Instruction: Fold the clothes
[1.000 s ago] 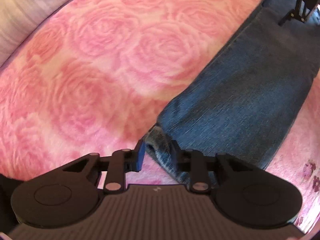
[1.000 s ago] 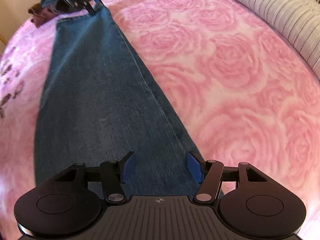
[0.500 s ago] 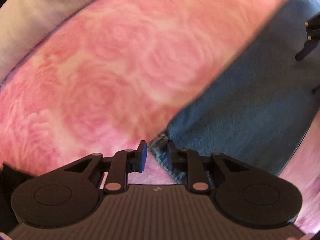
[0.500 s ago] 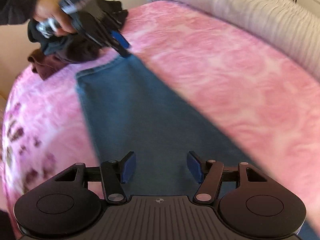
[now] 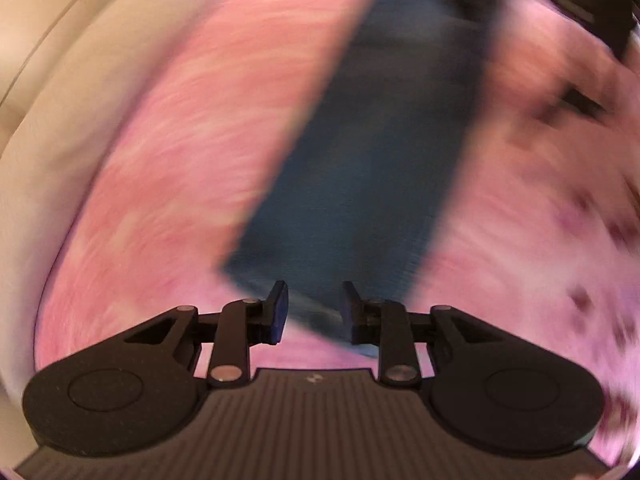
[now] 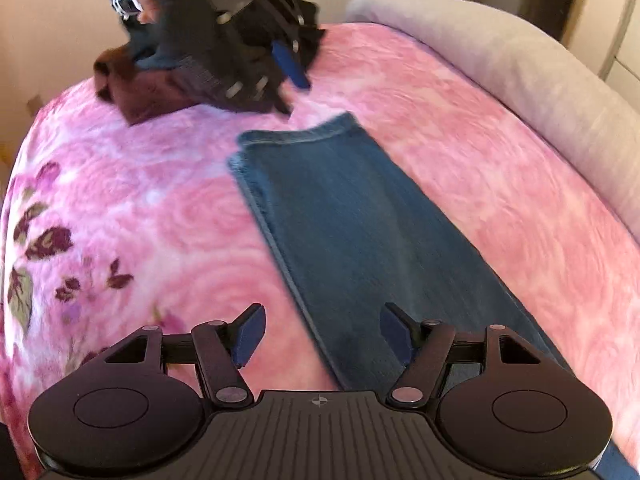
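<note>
Blue jeans point(image 6: 360, 232), folded into one long strip, lie flat on the pink rose blanket point(image 6: 140, 220); their hem end points away from me in the right wrist view. My right gripper point(image 6: 323, 328) hovers open over the near part of the strip, nothing between its fingers. Beyond the hem, a hand holds my left gripper point(image 6: 286, 88) above the blanket, clear of the denim. The left wrist view is heavily blurred: the left gripper point(image 5: 314, 304) is open, with the jeans point(image 5: 380, 160) stretching away below it.
A heap of dark and maroon clothes point(image 6: 140, 92) sits at the far end of the bed behind the left gripper. A grey striped bolster point(image 6: 520, 64) runs along the right side. Bare pink blanket lies on both sides of the jeans.
The left gripper has opened, let go of the jeans hem and lifted away. The right gripper has pulled back and tilted up, staying open. The hem now lies flat.
</note>
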Demonstrator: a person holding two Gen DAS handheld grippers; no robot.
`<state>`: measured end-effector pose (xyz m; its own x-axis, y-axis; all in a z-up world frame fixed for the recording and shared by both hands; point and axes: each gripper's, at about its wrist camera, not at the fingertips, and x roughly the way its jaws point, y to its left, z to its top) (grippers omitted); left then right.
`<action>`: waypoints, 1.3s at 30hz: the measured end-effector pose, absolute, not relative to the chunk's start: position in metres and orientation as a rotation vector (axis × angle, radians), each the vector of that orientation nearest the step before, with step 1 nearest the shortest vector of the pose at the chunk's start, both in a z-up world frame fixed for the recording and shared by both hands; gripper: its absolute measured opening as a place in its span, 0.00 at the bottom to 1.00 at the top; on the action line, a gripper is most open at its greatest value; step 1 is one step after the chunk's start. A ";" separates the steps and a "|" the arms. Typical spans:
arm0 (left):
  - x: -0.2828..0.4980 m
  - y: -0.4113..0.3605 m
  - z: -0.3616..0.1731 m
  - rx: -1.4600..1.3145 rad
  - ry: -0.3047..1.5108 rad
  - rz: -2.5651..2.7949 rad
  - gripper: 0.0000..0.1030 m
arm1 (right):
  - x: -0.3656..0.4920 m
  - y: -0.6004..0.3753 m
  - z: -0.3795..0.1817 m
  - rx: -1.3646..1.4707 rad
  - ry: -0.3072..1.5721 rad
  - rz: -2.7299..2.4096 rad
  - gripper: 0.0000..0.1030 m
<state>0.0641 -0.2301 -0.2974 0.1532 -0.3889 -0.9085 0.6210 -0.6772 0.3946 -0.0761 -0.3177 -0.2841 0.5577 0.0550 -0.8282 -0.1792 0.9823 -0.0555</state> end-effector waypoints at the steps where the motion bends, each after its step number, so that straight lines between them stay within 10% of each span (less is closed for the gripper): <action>1: 0.055 -0.219 -0.300 1.695 0.171 -1.662 0.27 | -0.073 -0.313 -0.289 -0.136 0.980 0.132 0.66; 7: 0.038 -0.190 -0.323 1.769 -0.037 -1.645 0.21 | -0.058 -0.279 -0.307 -0.271 0.990 0.100 0.66; 16: 0.060 -0.203 -0.303 1.482 0.250 -1.622 0.22 | -0.021 -0.221 -0.345 -0.667 0.889 0.101 0.65; 18: 0.065 -0.202 -0.297 1.431 0.285 -1.619 0.24 | -0.013 -0.218 -0.350 -0.715 0.877 0.104 0.55; 20: 0.067 -0.199 -0.286 1.371 0.310 -1.600 0.27 | -0.006 -0.217 -0.353 -0.723 0.890 0.113 0.12; 30: 0.071 -0.163 -0.223 1.105 0.337 -1.313 0.32 | 0.001 -0.266 -0.286 -0.286 0.837 0.033 0.04; 39: 0.002 -0.213 -0.199 1.136 0.370 -1.492 0.34 | -0.116 -0.405 -0.153 0.294 0.381 -0.387 0.03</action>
<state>0.0019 -0.2125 -0.1995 0.1373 -0.5820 -0.8015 0.8894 -0.2838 0.3585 -0.1164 -0.4047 -0.1529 0.8571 -0.3086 -0.4126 0.4172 0.8855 0.2044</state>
